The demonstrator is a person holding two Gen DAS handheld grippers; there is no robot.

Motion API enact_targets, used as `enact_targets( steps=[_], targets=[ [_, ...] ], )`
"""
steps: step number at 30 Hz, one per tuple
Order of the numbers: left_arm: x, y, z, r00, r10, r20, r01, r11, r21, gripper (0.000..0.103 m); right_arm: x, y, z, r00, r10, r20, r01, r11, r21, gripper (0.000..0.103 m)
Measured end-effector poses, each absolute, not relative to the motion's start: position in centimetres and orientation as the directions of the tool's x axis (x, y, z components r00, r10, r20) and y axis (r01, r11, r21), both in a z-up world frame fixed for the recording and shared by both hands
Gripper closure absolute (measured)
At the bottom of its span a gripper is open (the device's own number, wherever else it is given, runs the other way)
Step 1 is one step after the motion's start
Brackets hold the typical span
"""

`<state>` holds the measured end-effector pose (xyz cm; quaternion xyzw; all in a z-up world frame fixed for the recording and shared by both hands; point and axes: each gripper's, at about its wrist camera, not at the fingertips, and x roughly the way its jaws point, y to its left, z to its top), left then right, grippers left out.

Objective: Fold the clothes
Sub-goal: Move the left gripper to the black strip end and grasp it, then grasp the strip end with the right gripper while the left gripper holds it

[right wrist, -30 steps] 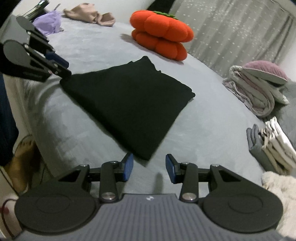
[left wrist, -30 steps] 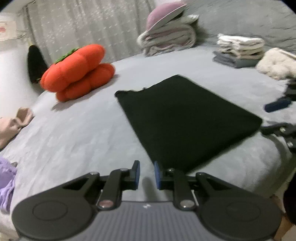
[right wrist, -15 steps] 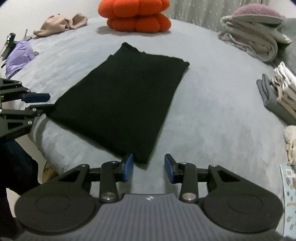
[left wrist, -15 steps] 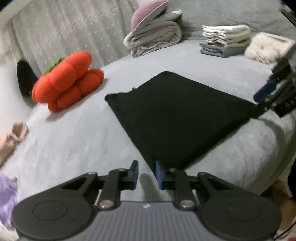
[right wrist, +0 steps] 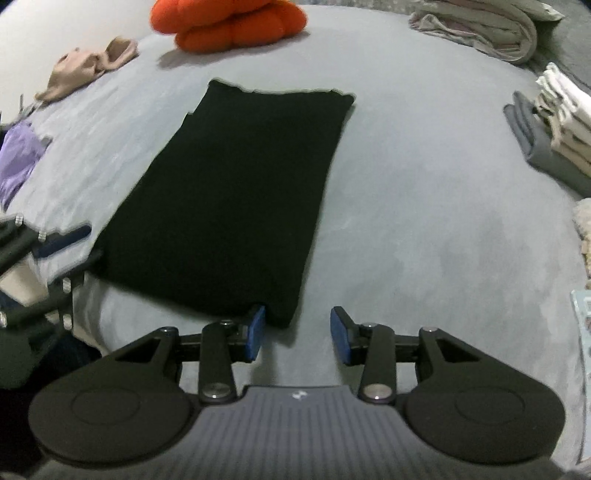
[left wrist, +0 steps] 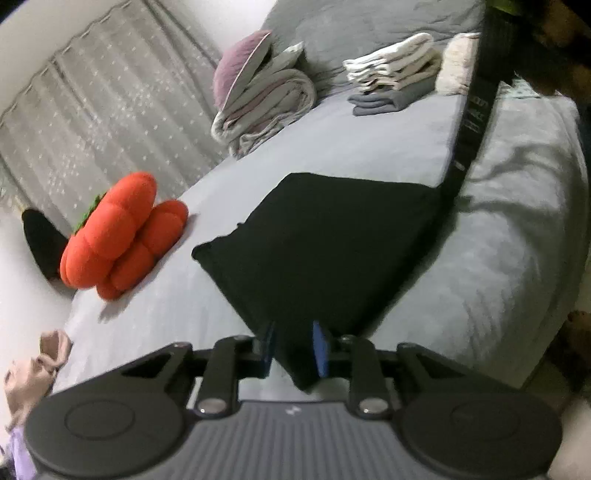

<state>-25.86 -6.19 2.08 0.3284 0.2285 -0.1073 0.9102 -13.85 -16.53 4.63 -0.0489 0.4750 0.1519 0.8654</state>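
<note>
A flat, folded black knit garment (right wrist: 236,192) is lying along the middle of a bed covered in a pale grey sheet (right wrist: 424,206), its near edge reaching the bed's front edge.

Starting at the left of the right wrist view, a crumpled lilac cloth (right wrist: 16,162) and a bunched beige cloth (right wrist: 85,66) are resting on the sheet well apart from the garment. The left gripper (left wrist: 293,349) is sitting at the garment's near left corner, and its blue-padded fingers (left wrist: 320,347) are standing narrowly apart with that corner lying between them; whether the pads are pressing the fabric cannot be told. Beyond the garment, an orange pumpkin-shaped plush cushion (right wrist: 229,22) is sitting near the far side of the bed.

The right gripper (right wrist: 297,336) is hovering at the garment's near right corner with its fingers (right wrist: 340,336) spread wide; the left pad is sitting just beside the corner's edge and the right pad is over bare sheet. Further right, a rolled grey-and-pink blanket bundle (right wrist: 480,26) and a stack of folded cream and grey clothes (right wrist: 557,125) are lying near the bed's far right.
</note>
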Motion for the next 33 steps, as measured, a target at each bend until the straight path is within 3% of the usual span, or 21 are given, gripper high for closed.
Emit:
enact_targets(
  steps=[5,10,33],
  targets=[
    [-25.8,-6.5,1.7,0.87,-0.053,-0.49,0.367,0.733,0.572,0.078,-12.5,-16.2,5.6,0.489,0.195,-0.85,-0.263,0.962,0.07,0.06],
    [-25.4,-6.5,1.4,0.869,-0.038,-0.493,0.364,0.725,0.585,0.078,-11.2,-15.9,6.6,0.475,0.175,-0.862,-0.216,0.973,0.079,0.048],
    [-25.4,-6.5,1.2,0.869,-0.03,-0.494,0.361,0.721,0.591,0.076,-10.4,-14.7,7.1,0.474,0.128,-0.871,-0.215,0.976,0.027,0.047]
  ],
)
